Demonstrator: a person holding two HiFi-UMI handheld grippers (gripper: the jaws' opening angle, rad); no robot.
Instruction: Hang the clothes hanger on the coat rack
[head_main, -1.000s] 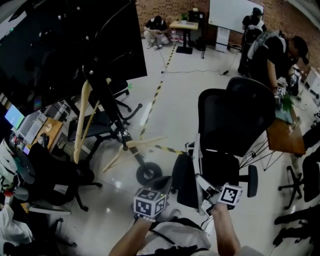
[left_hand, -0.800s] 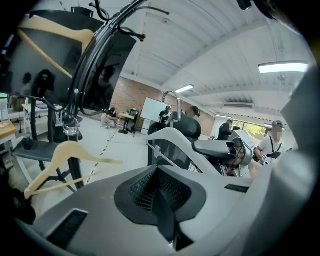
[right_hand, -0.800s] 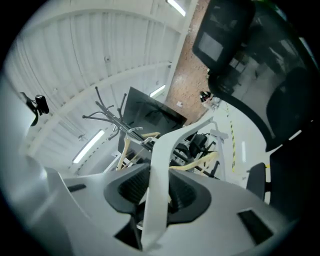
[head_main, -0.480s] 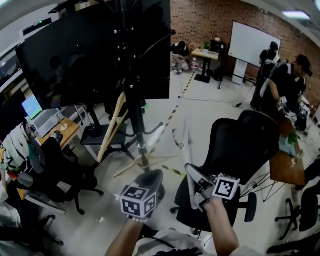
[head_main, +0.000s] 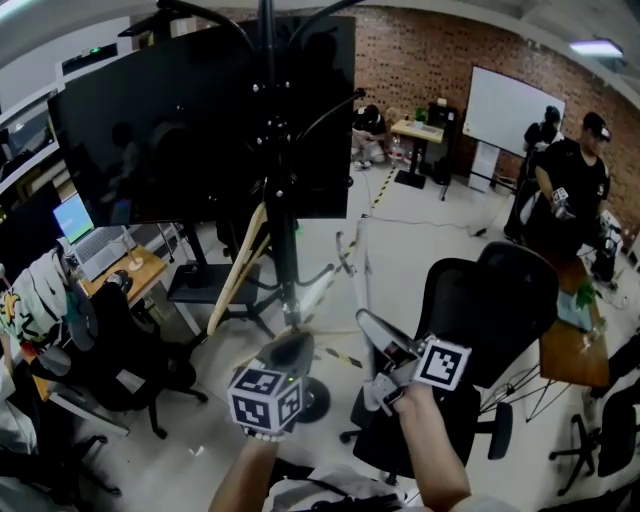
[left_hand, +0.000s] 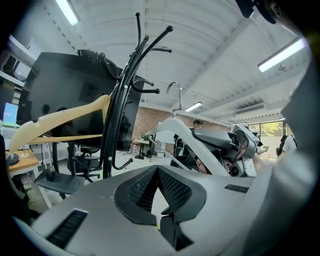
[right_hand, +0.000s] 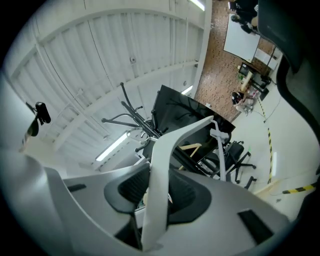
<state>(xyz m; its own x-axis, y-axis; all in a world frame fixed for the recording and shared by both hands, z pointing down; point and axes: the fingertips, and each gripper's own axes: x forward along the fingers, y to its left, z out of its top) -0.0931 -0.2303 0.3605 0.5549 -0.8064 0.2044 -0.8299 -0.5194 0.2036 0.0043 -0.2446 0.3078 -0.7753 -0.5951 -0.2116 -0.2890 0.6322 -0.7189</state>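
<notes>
Brick-walled office, black coat rack (head_main: 283, 230) before a dark screen (head_main: 170, 130). We held the white hanger (right_hand: 167, 160) up near the rack, unhooked, with our right gripper (right_hand: 156, 192) clamped on its arm. Our left gripper (left_hand: 158, 186) was closed, empty. We judged this the approach; next, its hook needed lifting over a prong.

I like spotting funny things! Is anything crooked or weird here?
Yes: the wooden hanger beside the coat rack pole slants steeply, with one end pointing at the floor, rather than hanging level. Nothing looks spilled or broken.
</notes>
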